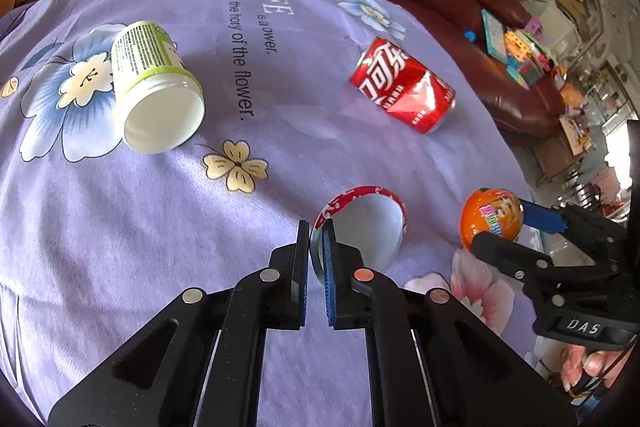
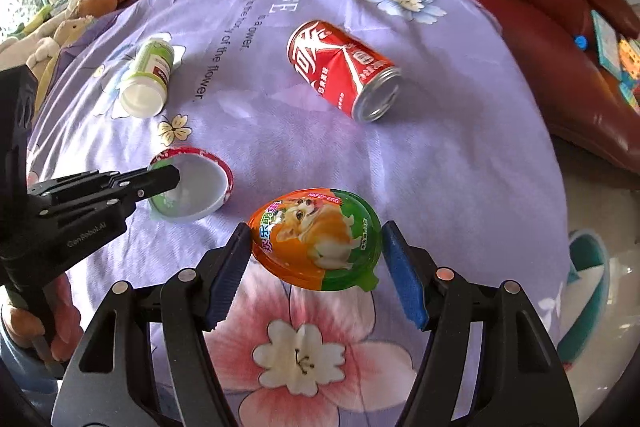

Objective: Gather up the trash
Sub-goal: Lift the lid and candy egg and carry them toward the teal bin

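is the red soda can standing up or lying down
Lying down. The red soda can rests on its side on the purple cloth, its silver end rim facing sideways toward the camera in the right wrist view.

The red cola can [image 2: 343,70] is glossy metal. The white bottle [image 1: 154,87] looks like matt plastic. The egg-shaped capsule [image 2: 316,239] is shiny plastic. The floral bedsheet [image 2: 460,163] is soft, matt cloth; the sofa [image 2: 560,75] is glossy leather.

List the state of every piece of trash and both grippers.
Paper cup: on its side, rim pinched by left gripper, shut.
Egg-shaped toy capsule: between the right gripper fingers, gripped.
Red soda can: lying on its side, untouched.
White jar: lying on its side, lidless, empty.
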A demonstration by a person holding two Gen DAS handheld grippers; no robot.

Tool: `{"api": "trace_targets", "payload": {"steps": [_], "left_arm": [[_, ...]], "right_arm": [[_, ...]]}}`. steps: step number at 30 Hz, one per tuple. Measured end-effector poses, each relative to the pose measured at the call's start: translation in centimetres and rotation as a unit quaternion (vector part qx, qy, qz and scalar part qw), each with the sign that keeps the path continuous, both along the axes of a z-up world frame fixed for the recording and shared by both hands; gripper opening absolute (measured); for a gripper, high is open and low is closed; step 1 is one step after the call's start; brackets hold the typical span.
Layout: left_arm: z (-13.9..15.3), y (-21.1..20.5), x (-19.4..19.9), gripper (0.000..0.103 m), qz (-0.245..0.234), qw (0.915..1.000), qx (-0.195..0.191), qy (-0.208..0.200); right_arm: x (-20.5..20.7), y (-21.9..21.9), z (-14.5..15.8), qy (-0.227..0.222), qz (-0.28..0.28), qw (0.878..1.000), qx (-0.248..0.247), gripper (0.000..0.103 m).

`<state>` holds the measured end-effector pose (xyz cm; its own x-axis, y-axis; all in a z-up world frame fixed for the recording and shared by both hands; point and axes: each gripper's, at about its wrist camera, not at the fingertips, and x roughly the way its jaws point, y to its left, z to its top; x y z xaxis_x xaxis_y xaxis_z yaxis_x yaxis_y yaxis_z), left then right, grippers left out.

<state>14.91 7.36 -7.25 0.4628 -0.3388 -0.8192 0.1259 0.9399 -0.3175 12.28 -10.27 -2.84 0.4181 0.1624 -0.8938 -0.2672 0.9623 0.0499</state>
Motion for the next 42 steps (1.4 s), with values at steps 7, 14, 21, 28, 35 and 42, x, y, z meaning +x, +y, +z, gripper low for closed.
{"api": "trace_targets", "payload": {"steps": [7,14,21,28,35,42], "left_arm": [[-0.1,-0.2,-1.0,0.007,-0.013,0.9999,0.005,-0.001],[-1.6,-1.2,-1.5,0.008,-0.037,0.9985,0.028,0.031],[-1.3,-2.5,-1.7,0.007,-0.031,0.9977,0.055,0.027],[1.5,-5.3,-2.3,0.005,-0.037,0.9973,0.064,0.005],[5.0,-12.2,-1.6,0.005,-0.084,0.9931,0.078,-0.026],[6.4,-21.6,-0.5,0.005,-0.147,0.9867,0.062,-0.029]], "right_arm": [[-1.8,-1.4,0.6,-0.004,-0.029,1.000,0.010,0.064],[-3.1,-2.9,0.9,-0.009,-0.052,0.998,0.030,0.064],[-3.9,-5.3,0.6,-0.010,-0.070,0.996,0.063,0.064],[-4.2,-9.2,0.6,-0.020,-0.090,0.990,0.107,0.064],[-5.6,-16.0,1.7,-0.046,-0.138,0.978,0.146,0.064],[-7.4,-27.3,2.6,-0.080,-0.231,0.956,0.165,0.064]]}}
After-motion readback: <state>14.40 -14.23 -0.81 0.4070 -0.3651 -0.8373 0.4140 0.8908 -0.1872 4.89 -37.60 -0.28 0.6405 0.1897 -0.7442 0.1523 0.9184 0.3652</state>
